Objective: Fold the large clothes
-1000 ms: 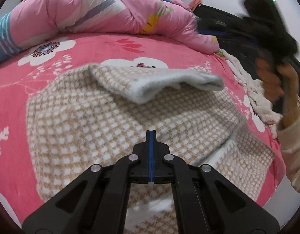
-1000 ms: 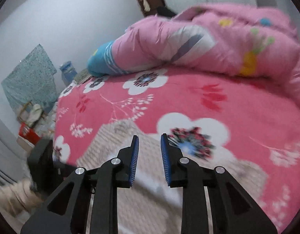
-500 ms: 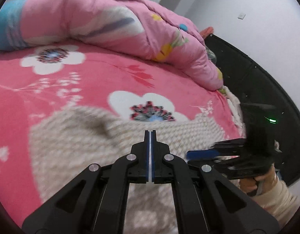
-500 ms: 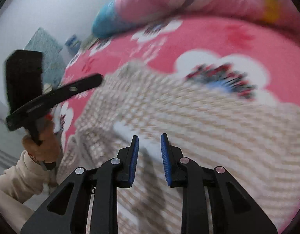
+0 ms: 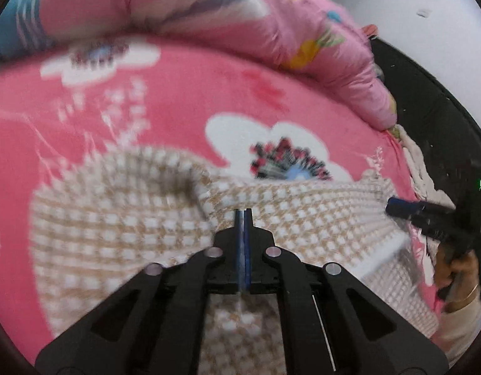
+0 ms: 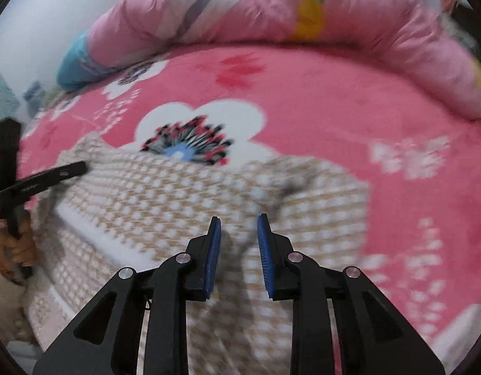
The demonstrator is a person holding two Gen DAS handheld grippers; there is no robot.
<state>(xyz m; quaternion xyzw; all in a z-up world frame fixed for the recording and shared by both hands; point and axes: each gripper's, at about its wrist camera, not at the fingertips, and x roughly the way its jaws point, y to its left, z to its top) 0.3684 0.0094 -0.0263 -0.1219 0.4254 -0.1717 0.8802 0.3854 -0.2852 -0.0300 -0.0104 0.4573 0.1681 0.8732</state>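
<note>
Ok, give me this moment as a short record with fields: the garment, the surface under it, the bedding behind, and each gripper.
garment: beige and white checked knit garment, spread on the bed with one raised fold near its middle
surface: pink floral bedspread
behind: rolled pink quilt along the far side of the bed
left gripper: jaws shut, nothing visibly between them, above the garment
right gripper: jaws apart, nothing between them, over the garment
image quality: motion blur in both views
</note>
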